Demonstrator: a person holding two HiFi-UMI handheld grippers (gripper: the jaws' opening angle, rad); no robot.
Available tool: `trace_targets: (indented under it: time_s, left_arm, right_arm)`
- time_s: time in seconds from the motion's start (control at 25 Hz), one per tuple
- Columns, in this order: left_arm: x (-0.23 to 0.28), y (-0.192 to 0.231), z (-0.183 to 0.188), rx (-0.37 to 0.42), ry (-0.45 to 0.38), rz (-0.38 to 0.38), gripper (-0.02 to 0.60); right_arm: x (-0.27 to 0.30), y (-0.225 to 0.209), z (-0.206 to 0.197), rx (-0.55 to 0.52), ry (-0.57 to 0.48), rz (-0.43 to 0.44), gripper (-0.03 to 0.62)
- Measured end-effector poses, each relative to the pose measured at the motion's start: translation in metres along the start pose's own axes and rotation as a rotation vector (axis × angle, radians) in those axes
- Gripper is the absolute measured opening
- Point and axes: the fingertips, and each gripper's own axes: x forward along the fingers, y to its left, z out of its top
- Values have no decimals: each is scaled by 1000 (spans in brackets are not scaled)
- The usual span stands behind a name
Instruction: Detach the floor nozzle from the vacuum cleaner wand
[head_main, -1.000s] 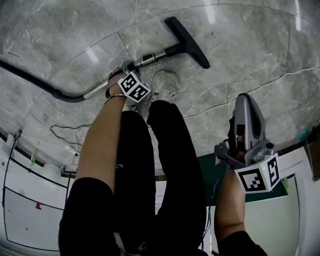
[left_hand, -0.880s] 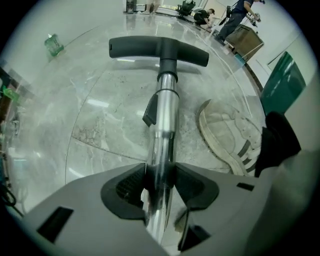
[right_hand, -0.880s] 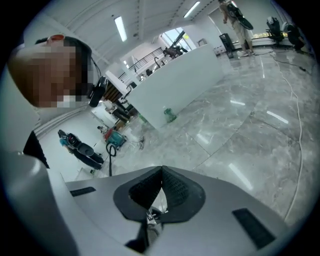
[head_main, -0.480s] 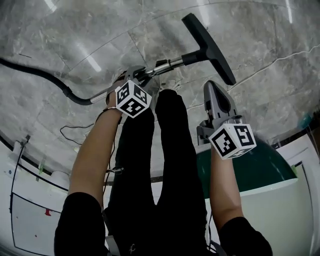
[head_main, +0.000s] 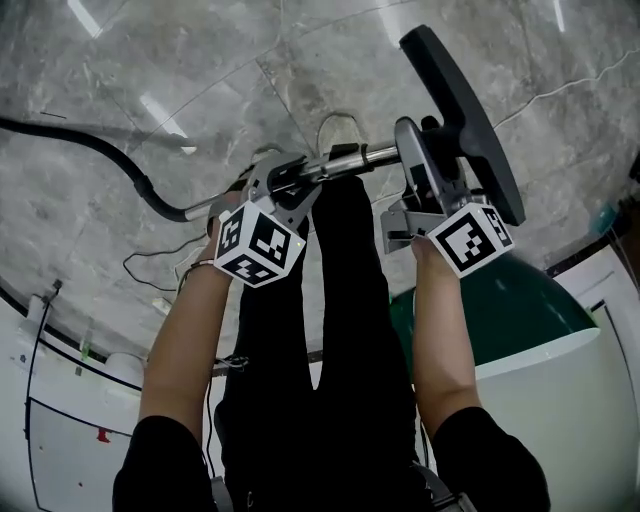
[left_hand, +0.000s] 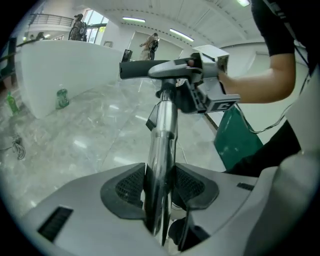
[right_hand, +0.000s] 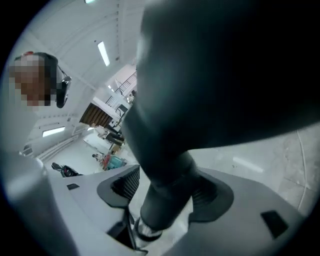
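Since the earlier frames the wand and floor nozzle had risen off the marble floor, and the right gripper had come in to the nozzle's neck.

The left gripper was partly closed, with its pads clamped on the chrome wand and holding it raised in front of the person. The right gripper's jaws were opening with the black neck between them (filling the gap, though a firm grip did not look set). The nozzle was still attached to the wand, and the hose trailed away on the floor. Judging from this, only the setup was done; gripping the neck and pulling it free remained.
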Motion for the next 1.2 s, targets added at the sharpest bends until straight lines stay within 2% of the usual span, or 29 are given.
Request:
trace_targets:
  time_s: [0.12,0.16,0.28,0.36,0.48,0.56,0.6,0.64,0.68,0.88,0.96,1.0,1.08,1.2]
  left_arm:
    - [-10,-13,1,-6,-26,-30,184]
    - [-12,-15,0,-13,-27,-37,184]
    - [-12,-15,-6,-7,-2,-38,184]
    - [-10,-13,-7,8,0,-20,185]
    - [-3,-15,0,22,-52,-25,186]
    - [6,-15,3,80,-48,-42,186]
    - [10,-16,3,117,-35,-55,147]
    - [13,-17,3,145,-23,-68,71]
    - [14,-19,1,156,-17,-80,67]
    - [10,-23,0,143,10,-109,61]
    - [10,-26,-2,128,34,-119,61]
    - [10,-28,-3,117,44,-136,61]
    - [8,-33,-6,90,53,-205,61]
    - [-3,-49,-5,32,31,-355,61]
  right_arm:
    - [7,5,1,9,25,-23,286]
    - [6,6,1,31,26,-24,195]
    - [4,12,-3,107,27,-9,147]
    - [3,23,-3,71,24,20,146]
    - [-6,49,4,-14,9,96,146]
    - [-5,65,6,-23,16,141,146]
    - [-2,68,5,-18,23,148,144]
    - [0,69,3,-15,30,144,144]
    - [2,70,1,-18,31,140,144]
    - [9,73,3,-21,-88,175,144]
    - [12,69,3,3,-88,178,146]
    - [14,67,1,26,-71,178,142]
    - [17,69,-2,73,-43,216,97]
    - [13,94,-3,67,-30,405,92]
